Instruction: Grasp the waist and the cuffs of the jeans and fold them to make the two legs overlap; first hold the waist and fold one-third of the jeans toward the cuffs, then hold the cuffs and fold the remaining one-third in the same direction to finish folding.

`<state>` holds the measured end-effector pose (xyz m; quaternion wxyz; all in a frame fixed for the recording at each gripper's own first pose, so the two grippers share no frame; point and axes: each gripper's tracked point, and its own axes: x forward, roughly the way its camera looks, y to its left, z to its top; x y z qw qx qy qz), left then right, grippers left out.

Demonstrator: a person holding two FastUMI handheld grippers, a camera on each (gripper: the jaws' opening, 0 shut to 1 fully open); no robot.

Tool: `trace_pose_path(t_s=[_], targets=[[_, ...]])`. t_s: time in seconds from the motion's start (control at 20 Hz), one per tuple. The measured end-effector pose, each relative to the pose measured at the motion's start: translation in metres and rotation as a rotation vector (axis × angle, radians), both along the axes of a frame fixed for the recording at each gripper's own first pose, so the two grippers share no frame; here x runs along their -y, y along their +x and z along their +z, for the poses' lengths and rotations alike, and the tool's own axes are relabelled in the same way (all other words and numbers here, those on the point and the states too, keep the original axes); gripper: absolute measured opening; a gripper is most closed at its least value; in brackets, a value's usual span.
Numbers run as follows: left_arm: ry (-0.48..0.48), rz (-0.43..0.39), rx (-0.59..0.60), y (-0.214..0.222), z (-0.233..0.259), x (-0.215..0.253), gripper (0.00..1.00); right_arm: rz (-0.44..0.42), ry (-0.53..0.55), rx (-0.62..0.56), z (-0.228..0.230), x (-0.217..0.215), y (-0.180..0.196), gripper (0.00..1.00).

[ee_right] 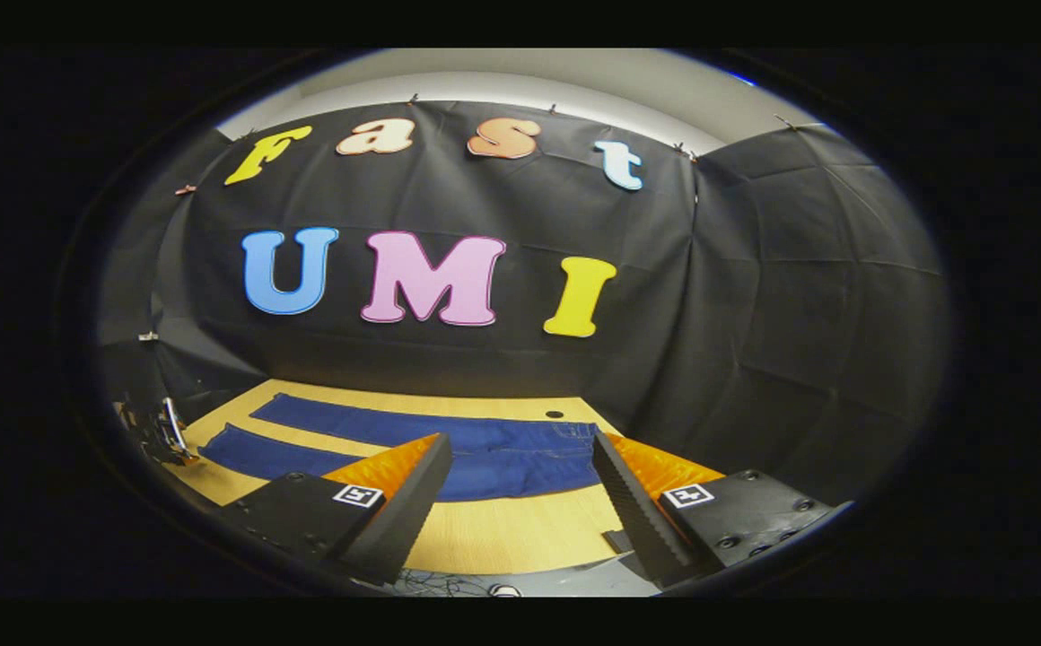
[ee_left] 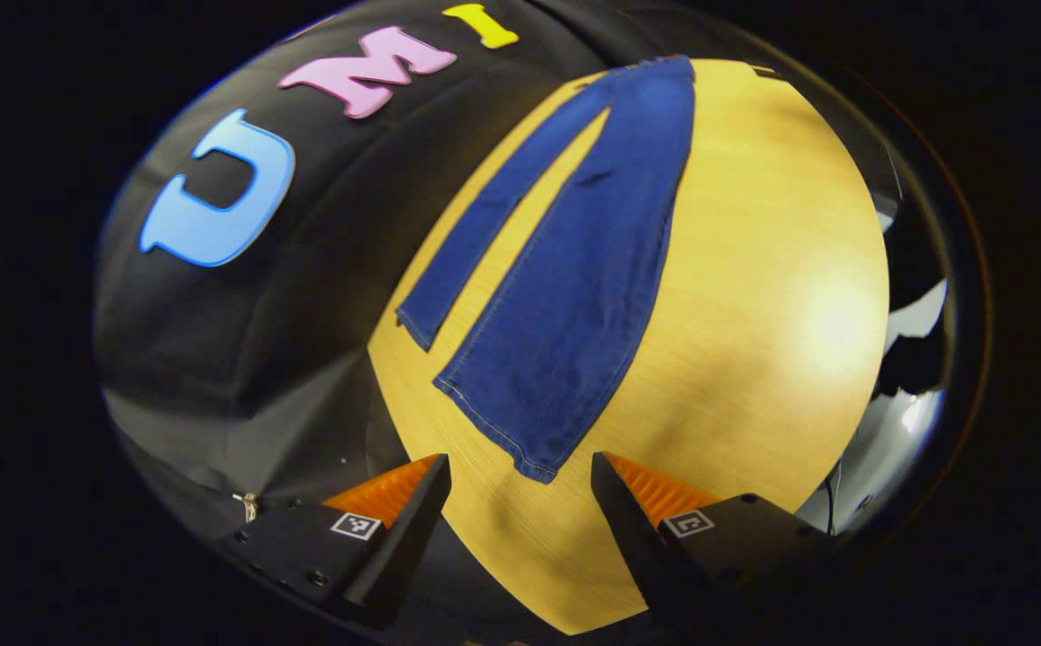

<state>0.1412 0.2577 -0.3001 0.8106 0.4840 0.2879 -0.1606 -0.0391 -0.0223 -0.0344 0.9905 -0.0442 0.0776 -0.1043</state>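
Both claws stood wide apart and held nothing: the left gripper (ee_left: 520,489) at bottom centre of the left gripper view, just short of the nearer cuff (ee_left: 498,431), the right gripper (ee_right: 520,467) likewise. Unfolded jeans (ee_left: 588,269) lay flat on the wooden table (ee_left: 772,314), legs spread, running toward the upper centre.
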Motion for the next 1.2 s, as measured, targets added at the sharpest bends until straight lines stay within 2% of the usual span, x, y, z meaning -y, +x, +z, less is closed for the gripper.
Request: trace_pose_path(t_s=[0.15,0.25,0.45,0.55,0.65,0.7,0.9,0.95,1.0,1.2], targets=[[0.090,-0.041,-0.086,0.013,-0.025,-0.009,0.98,-0.031,-0.014,-0.015,-0.005,0.010,-0.003,0.97],[0.139,-0.078,-0.082,0.025,-0.026,-0.007,0.98,-0.047,-0.016,-0.036,-0.014,0.013,-0.005,0.97],[0.173,-0.081,-0.080,0.045,-0.028,-0.004,0.86,-0.068,-0.014,-0.060,-0.024,0.017,-0.009,0.98],[0.180,-0.055,-0.096,0.050,-0.036,-0.006,0.81,-0.073,-0.034,-0.061,-0.024,0.020,-0.011,0.97],[0.188,-0.039,-0.106,0.061,-0.039,-0.007,0.64,-0.076,-0.048,-0.064,-0.024,0.024,-0.011,0.95],[0.185,-0.034,-0.113,0.068,-0.043,-0.005,0.55,-0.077,-0.054,-0.066,-0.026,0.027,-0.011,0.99],[0.204,-0.018,-0.104,0.070,-0.047,-0.005,0.19,-0.080,-0.105,-0.070,-0.028,0.047,0.001,0.95],[0.205,-0.015,-0.097,0.072,-0.047,-0.004,0.15,-0.075,-0.123,-0.067,-0.028,0.052,0.006,0.97],[0.204,-0.008,-0.095,0.072,-0.047,-0.007,0.12,-0.068,-0.145,-0.064,-0.027,0.058,0.012,0.95],[0.164,0.025,-0.098,0.071,-0.046,-0.002,0.06,-0.010,-0.292,-0.055,-0.026,0.086,0.048,0.97]])
